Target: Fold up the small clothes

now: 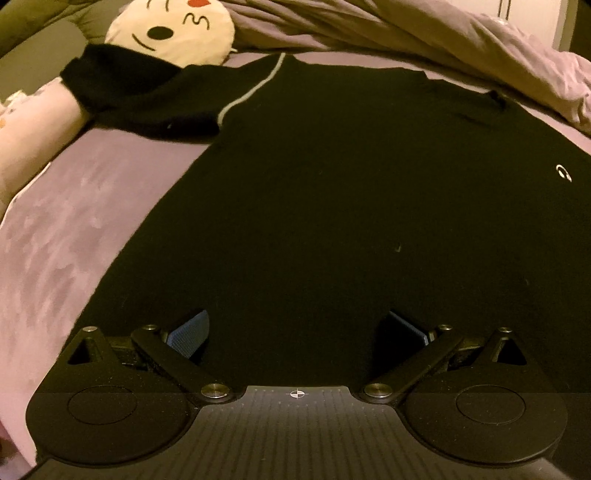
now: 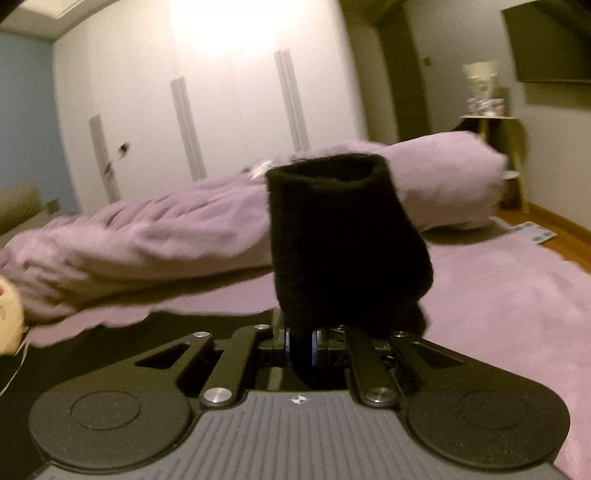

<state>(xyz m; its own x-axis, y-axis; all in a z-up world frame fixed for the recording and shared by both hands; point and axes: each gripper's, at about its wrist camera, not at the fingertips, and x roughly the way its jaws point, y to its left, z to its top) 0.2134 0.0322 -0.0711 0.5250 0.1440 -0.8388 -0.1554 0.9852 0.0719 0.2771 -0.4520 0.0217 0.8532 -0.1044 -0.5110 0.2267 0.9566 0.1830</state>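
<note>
The bunched lilac duvet (image 2: 155, 236) walls off the far side of the bed, and a cream plush face pillow (image 1: 173, 29) blocks the far-left corner. Bare lilac sheet (image 1: 96, 206) lies open left of the flat black knitted top (image 1: 332, 203).

The left tool (image 1: 297, 332) tilts steeply down, its two fingers spread wide apart with the blue pads (image 1: 188, 332) facing each other across an empty gap; nothing is pinched. It hangs just above dark cloth. The right tool (image 2: 301, 343) points at a shallower downward slant, its fingers drawn nearly together and clamped on a black sleeve (image 2: 343, 243), whose cuff stands up over the fingers. Its view is motion-blurred.
</note>
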